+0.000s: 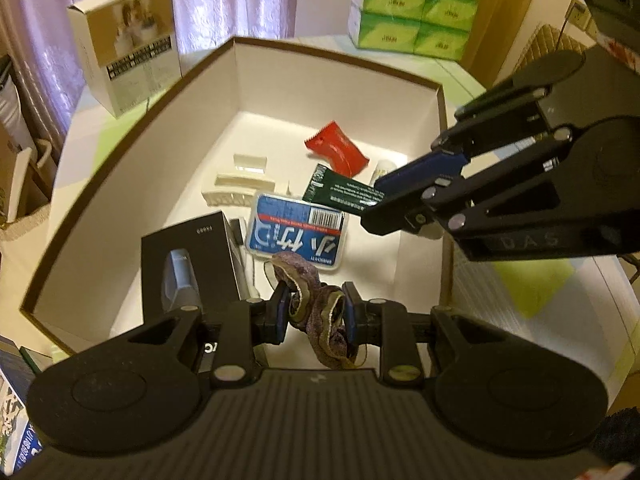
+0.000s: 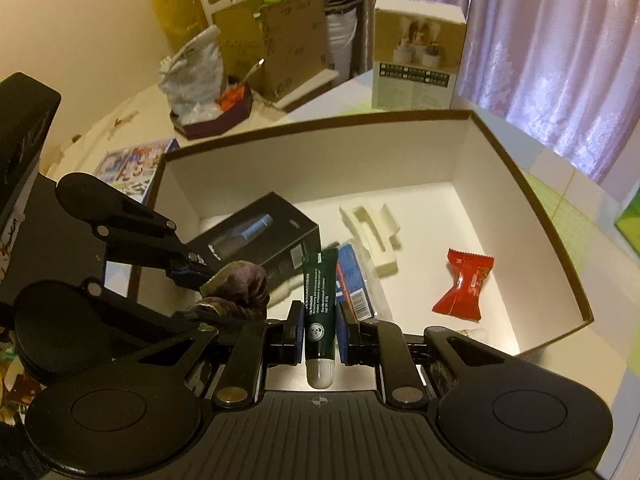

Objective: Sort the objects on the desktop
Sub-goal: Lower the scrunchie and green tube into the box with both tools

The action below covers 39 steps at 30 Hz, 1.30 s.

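Right wrist view: your right gripper (image 2: 319, 338) is pinching the green tube (image 2: 319, 312) mid-body above the box (image 2: 520, 168); it is looking soft, light. Your left gripper (image 1: 316, 312) is clamping the limp scrunchie (image 1: 316, 300).

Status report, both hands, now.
Left hand-held gripper shut on scrunchie, over box. Right hand-held gripper shut on green tube, also over box. Nothing in the way.
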{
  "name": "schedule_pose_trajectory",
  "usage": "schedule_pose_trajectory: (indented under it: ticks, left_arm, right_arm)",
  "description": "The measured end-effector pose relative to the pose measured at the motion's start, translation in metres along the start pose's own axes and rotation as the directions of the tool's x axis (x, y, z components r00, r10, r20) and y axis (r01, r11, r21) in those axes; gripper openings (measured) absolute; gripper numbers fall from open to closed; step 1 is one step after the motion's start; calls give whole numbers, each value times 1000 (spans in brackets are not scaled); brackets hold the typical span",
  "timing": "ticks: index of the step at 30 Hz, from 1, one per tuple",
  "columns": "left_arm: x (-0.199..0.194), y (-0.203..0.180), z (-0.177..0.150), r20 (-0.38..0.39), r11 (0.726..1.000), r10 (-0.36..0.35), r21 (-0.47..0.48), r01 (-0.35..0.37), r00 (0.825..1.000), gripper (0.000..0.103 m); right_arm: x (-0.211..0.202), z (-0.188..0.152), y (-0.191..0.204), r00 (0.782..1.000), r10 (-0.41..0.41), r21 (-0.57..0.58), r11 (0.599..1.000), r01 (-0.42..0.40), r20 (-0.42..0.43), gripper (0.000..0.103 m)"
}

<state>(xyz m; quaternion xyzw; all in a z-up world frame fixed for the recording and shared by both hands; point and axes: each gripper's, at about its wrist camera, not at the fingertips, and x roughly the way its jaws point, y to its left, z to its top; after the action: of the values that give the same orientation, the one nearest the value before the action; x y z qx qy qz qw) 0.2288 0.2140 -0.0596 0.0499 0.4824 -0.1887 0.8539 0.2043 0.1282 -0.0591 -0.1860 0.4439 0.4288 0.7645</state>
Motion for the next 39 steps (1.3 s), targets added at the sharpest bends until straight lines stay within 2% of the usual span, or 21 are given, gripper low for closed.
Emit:
schedule_pose_trajectory:
  ticks: [13, 18, 20, 22, 39]
  left_arm:
    - [25, 3, -3, -71, 1000, -17, -7, 16, 997, 25]
    - [21, 3, -2, -57, 1000, -14, -5, 14, 998, 31]
    - [19, 2, -2, -51, 1000, -10, -3, 10, 999, 38]
    - [16, 1, -2, -44, 1000, -1, 1, 1, 999, 42]
    - [-3, 19, 3, -2, 996, 90, -29, -90, 996, 52]
  right_arm:
    - [19, -3, -7, 998, 23, -10, 1000, -23, -63, 13]
    - [21, -4, -10, 997, 36, -3, 999, -36, -73, 13]
    - [21, -5, -11, 996, 41, -2, 999, -42, -77, 13]
    - [21, -5, -11, 996, 45, -2, 999, -45, -79, 13]
    - [40, -7, 0, 987, 79, 12, 997, -79, -140, 13]
